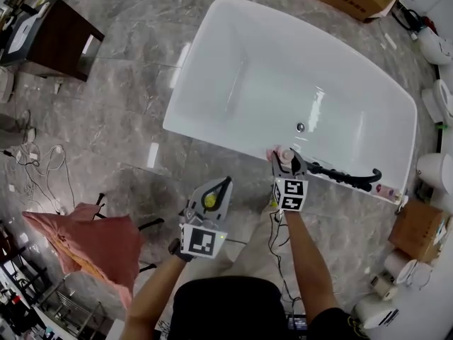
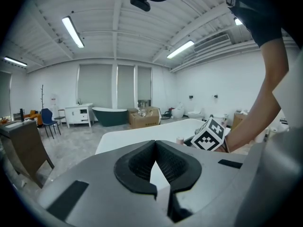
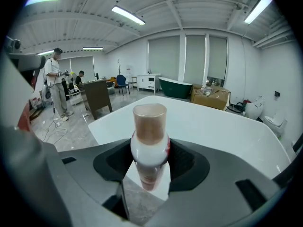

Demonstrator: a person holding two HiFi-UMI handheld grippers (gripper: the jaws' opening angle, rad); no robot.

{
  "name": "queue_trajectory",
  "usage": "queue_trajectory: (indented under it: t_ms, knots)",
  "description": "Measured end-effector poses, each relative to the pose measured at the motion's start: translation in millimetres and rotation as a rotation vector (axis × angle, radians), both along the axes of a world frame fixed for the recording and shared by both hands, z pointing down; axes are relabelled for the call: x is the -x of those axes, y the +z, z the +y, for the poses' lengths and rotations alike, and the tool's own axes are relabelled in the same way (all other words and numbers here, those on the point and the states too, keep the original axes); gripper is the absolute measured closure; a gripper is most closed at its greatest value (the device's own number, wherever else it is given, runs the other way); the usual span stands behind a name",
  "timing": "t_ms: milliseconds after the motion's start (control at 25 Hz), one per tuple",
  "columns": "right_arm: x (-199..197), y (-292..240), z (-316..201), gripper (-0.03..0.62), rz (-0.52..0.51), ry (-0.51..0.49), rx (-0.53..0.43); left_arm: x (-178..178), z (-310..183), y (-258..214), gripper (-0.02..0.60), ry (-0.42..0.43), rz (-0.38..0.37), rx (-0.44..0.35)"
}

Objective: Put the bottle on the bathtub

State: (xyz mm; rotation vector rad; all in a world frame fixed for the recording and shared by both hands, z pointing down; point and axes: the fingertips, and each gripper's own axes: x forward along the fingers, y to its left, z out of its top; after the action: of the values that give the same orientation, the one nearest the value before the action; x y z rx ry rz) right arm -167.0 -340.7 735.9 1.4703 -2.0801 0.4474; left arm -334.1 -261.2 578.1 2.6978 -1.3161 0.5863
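The right claw (image 1: 284, 159) is closed on the bottle (image 3: 150, 143), its two pads pressing the white body just under the brownish-pink cap, and the bottle stands upright between them. From the head view this claw hangs over the near edge of the bathtub (image 1: 283, 62), about midway along that rim; whether the bottle's base touches the rim cannot be told. Just to its right a black curved fitting (image 1: 345, 176) lies along the same near edge, and a small pink item (image 1: 386, 188) sits near the tub's near right corner. The left claw (image 1: 225, 184) is held back over the grey stone floor (image 1: 113, 140), apart from the tub, its pads narrowed until the tips meet, with nothing between them.
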Motion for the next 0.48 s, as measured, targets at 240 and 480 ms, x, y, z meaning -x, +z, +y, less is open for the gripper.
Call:
queue_trajectory:
  t_ms: [240, 480]
  knots:
    - [1.5, 18.4, -2.6, 0.381, -0.01, -0.02, 0.006, 6.2, 5.6, 8.9, 0.565, -0.007, -0.008, 0.015]
    - [-1.2, 21.0, 4.5, 0.378, -0.023, -0.01, -0.052, 0.8, 12.3, 9.8, 0.565, -0.003, -0.002, 0.022]
